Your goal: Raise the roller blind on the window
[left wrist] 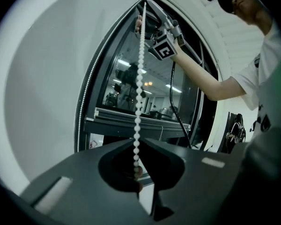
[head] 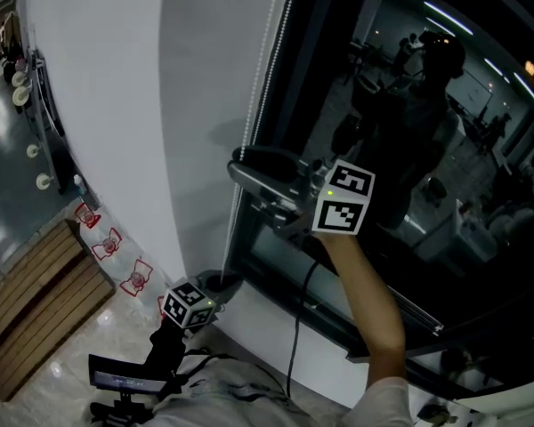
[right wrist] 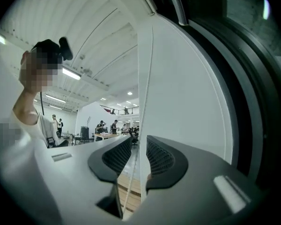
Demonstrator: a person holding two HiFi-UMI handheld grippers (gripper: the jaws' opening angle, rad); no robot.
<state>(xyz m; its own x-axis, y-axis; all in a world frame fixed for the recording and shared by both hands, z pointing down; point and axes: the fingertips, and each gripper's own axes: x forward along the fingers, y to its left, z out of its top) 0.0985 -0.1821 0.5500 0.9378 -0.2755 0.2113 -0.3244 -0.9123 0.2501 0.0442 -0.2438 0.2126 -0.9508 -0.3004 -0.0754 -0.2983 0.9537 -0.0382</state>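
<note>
Blind is worked by a white bead chain (left wrist: 139, 78) hanging beside the window (head: 409, 105), next to the white wall (head: 116, 105). Roller blind itself: can't pick it out in any view, prob. above the shots. Left gripper (left wrist: 136, 143) is low, near the bottom of the window, jaws pinched together on the chain w/ beads running up from the tips. Right gripper (right wrist: 138, 149) is high up the same chain, at the glass. Its jaws stand apart w/ a narrow gap, chain passing btwn the ribbed pads w/o being pressed, so nothing is held there.

Handling, as a guess: chain is light, limp, thin. Beads look smooth, likely slippery, but each one gives the pads smth to catch on. Best hold = square across the chain, a bead seated btwn the pads, not at the very tips. Drag would come from the blind & its clutch, not from the chain's own weight. Pull along the chain's line, straight down. A sideways yank could, I think, jump it off the top wheel or snap a link. A 2nd strand shows by the frame in the left gripper view; can't tell which strand raises. Right should close on the chain before left lets go
</note>
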